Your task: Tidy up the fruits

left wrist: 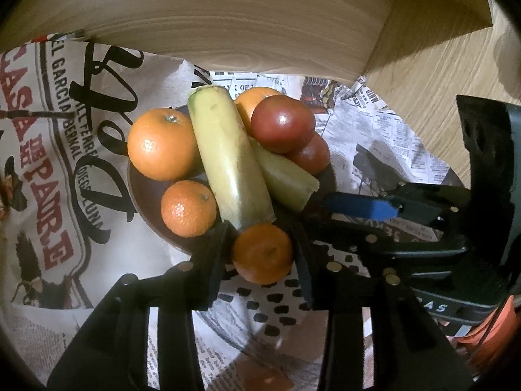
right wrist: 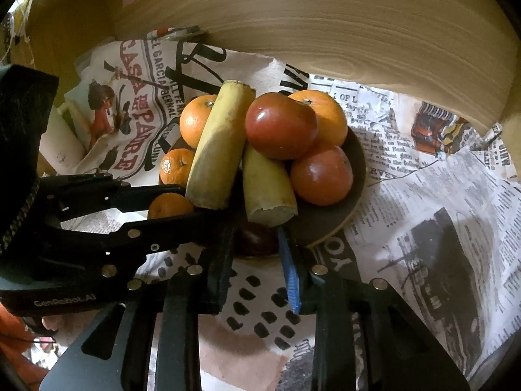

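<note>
A dark round plate (left wrist: 143, 195) holds a pile of fruit: oranges (left wrist: 159, 143), two banana pieces (left wrist: 228, 159) and two red tomatoes (left wrist: 282, 123). My left gripper (left wrist: 262, 254) is shut on a small orange (left wrist: 262, 254) at the plate's near edge. In the right wrist view, my right gripper (right wrist: 255, 244) is shut on a dark red fruit (right wrist: 255, 239) at the plate's (right wrist: 325, 221) near rim, under a banana piece (right wrist: 268, 189). The left gripper (right wrist: 156, 208) enters that view from the left, and the right gripper (left wrist: 358, 207) shows in the left wrist view.
Printed newspaper sheets (right wrist: 423, 195) cover the surface under and around the plate. A curved wooden wall (left wrist: 228, 16) stands close behind the plate. Bare wood floor (left wrist: 433, 65) lies at the far right.
</note>
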